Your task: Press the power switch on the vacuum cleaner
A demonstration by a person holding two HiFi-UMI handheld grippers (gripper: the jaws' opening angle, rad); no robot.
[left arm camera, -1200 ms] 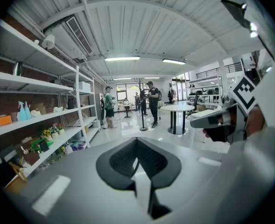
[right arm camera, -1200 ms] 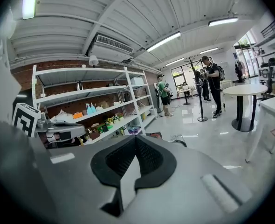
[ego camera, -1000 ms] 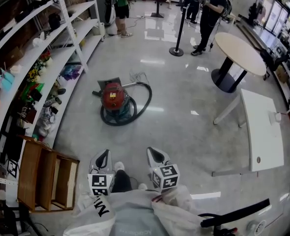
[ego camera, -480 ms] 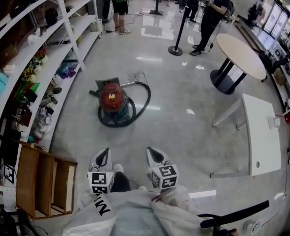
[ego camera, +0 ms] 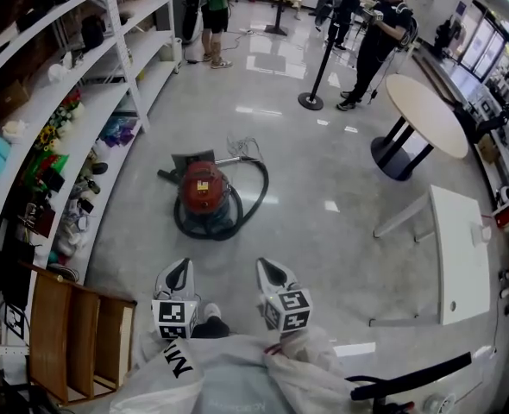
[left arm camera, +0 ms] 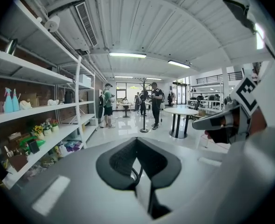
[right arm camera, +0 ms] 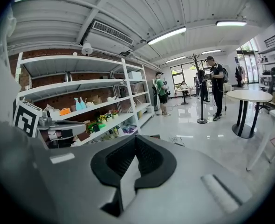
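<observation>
Ahead on the floor, the vacuum cleaner [ego camera: 203, 188] lay well apart from you, nearer your left gripper [ego camera: 178, 274] than your right gripper [ego camera: 275, 272]; both had their jaws together, holding nothing.

In the middle of the glossy grey floor [ego camera: 323, 171]: red round vacuum cleaner [ego camera: 204, 188], ringed by its black hose [ego camera: 253, 188]. To the left of it, along the wall: long white metal shelves [ego camera: 108, 102]; nearer, at their foot, brown wooden crate [ego camera: 78, 326]. To the right, well apart: round beige desk [ego camera: 427, 97] and, nearer, white rectangular desk [ego camera: 461, 231]. Far behind the vacuum cleaner: black post on round base [ego camera: 311, 100]. On the near side, side by side and well apart from it: left hand-held gripper [ego camera: 182, 270], right hand-held gripper [ego camera: 270, 268].
</observation>
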